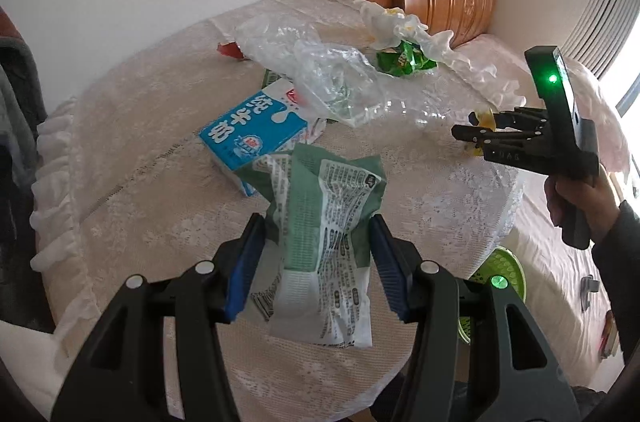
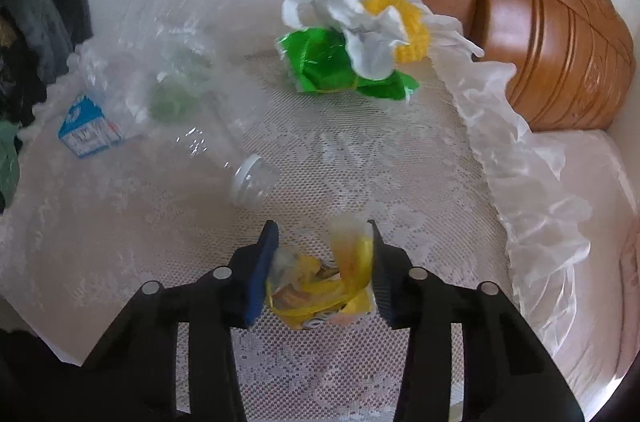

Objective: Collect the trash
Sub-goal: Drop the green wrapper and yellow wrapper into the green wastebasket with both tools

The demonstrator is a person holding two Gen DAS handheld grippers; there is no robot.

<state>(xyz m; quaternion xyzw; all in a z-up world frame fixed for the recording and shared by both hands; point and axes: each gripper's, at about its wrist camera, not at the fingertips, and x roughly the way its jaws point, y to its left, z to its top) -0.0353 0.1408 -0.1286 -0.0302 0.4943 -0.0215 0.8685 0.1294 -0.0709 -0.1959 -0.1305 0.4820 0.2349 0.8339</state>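
Left gripper [image 1: 318, 262] jaws grasp a green-white wrapper [image 1: 326, 238] with unreadable fine print. Right gripper [image 2: 322, 262] jaws clench a yellow wrapper [image 2: 320, 286]. Only the left view shows the characters on the blue milk carton [image 1: 250, 134] beyond its jaws.

Trash count on the lace tablecloth [image 2: 360, 162]

Two grippers, each gripping one wrapper; beyond them one milk carton [image 1: 252, 134], one clear bottle [image 2: 224, 150], one green wrapper [image 2: 320, 62].

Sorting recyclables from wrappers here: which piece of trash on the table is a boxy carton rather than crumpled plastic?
The blue and white milk carton, lying on the lace tablecloth just beyond the left gripper. It alone keeps flat rectangular sides.
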